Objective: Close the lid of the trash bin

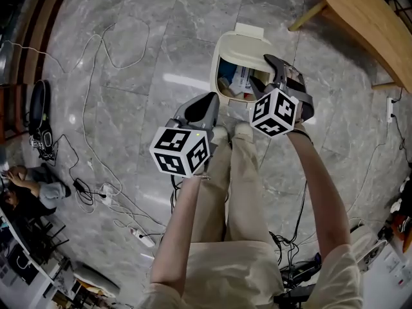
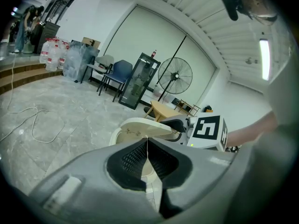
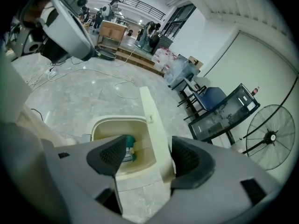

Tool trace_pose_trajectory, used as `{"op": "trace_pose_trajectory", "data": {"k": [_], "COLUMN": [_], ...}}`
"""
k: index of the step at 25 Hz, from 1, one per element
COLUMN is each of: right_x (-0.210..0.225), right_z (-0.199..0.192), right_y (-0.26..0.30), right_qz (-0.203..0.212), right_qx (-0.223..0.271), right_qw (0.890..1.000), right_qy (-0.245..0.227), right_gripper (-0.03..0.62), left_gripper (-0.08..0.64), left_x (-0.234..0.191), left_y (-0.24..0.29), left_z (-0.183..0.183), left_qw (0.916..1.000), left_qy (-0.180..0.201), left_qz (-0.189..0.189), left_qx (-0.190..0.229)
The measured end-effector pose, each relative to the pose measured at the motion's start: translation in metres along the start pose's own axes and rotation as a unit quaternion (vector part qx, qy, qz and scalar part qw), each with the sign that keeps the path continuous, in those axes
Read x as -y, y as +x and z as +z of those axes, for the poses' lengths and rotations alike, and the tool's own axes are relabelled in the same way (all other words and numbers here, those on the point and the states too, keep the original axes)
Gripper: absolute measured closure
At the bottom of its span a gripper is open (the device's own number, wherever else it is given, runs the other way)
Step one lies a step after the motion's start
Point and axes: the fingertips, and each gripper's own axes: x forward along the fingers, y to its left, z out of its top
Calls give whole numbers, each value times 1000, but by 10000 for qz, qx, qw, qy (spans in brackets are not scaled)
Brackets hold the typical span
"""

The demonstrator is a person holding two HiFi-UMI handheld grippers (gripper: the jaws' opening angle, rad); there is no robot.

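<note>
Jaws of the right gripper [image 3: 148,157] stand apart with the upright cream plastic lid [image 3: 152,120] of the open cream plastic trash bin [image 3: 100,122] showing between them, apparently lined up to swing it down, while the left gripper [image 2: 147,160] is clenched on nothing, held aside.
</note>
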Motion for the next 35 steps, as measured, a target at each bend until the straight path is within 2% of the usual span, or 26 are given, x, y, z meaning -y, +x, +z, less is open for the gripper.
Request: {"op": "trace_pose_trajectory", "data": {"k": [21,35], "right_x": [-57,-94], "right_z": [-13,-27], "right_y": [1,13], "right_qz": [504,1102], "right_qx": [371,510], "right_qw": [9974,9892], "right_qy": [343,816], "right_gripper": [304,304], "left_gripper": [537,537], "left_x": [6,5], "left_y": [11,23], "left_z": [-55,-85], "left_qw": [9986,9969], "left_qy": [-440,-647], "left_qz": [125,165], "left_qx": [-255,-411]}}
